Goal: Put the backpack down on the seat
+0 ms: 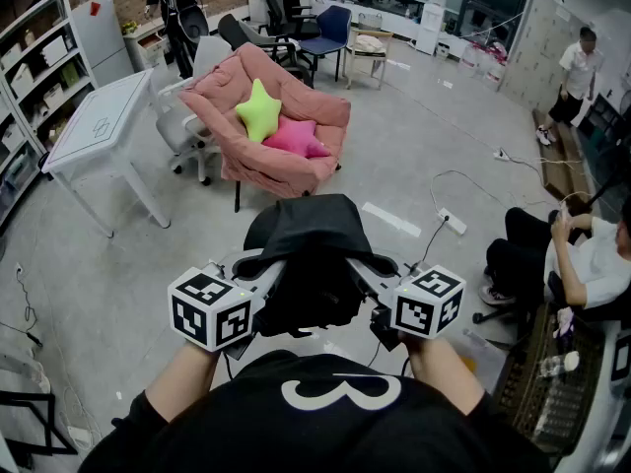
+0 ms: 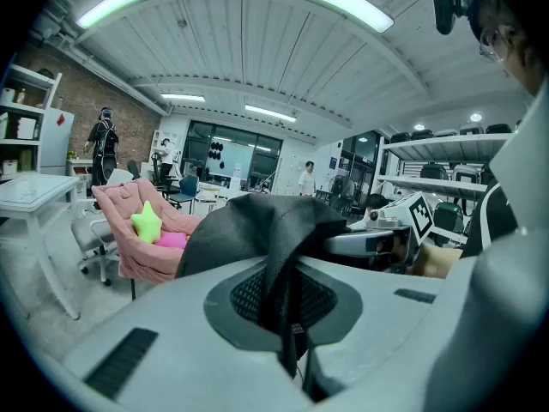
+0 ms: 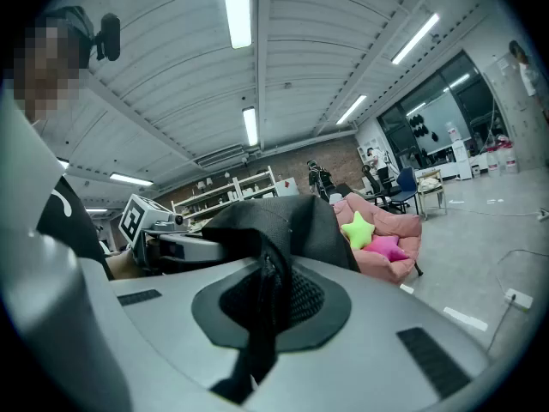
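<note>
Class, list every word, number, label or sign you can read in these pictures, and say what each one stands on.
"3": a white figure on the person's black shirt, as it reads in the head view.
Marker cubes: black-and-white square patterns only, no letters.
Shelf boxes: any print is too small to read.

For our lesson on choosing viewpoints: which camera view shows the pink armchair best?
The head view: the whole pink armchair shows from above, unobstructed. Both gripper views show it small and side-on, partly behind the backpack.
</note>
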The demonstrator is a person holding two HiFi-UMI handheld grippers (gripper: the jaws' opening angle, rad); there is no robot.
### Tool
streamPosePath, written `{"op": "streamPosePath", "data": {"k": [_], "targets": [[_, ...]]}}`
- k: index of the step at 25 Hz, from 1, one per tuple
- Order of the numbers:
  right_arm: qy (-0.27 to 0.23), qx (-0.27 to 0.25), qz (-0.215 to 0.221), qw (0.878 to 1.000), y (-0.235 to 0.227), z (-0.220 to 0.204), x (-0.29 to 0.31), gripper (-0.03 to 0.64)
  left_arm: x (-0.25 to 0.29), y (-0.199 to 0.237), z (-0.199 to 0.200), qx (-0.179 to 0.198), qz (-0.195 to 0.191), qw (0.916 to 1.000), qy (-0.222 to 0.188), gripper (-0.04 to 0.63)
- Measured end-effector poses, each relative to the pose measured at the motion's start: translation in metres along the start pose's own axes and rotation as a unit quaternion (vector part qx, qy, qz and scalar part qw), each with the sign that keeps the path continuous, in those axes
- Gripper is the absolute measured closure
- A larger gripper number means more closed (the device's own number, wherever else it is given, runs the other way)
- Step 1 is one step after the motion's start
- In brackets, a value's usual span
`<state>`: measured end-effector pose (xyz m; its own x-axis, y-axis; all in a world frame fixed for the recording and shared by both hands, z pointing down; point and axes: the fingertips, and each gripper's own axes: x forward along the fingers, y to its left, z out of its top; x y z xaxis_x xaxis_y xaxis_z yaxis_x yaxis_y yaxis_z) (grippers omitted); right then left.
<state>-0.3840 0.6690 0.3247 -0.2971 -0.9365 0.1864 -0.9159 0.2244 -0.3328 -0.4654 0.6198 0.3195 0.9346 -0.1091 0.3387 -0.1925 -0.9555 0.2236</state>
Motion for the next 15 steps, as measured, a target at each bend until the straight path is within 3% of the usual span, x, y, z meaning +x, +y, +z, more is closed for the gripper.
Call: {"op": "streamPosePath", "data": {"k": [7,15], "targets": [[0.001,0.002,-0.001,1.000,-0.013,0.006,0.007,0.604,0.011,0.008,0.005,0.001,0.003,1.0000,0.002,0.583],[0.009,0.019,0.001,1.000,-0.055,0.008,0.049,0.604,0.048,0.055,0.008,-0.012,0.001,0.9999,0.010,0.583]]}}
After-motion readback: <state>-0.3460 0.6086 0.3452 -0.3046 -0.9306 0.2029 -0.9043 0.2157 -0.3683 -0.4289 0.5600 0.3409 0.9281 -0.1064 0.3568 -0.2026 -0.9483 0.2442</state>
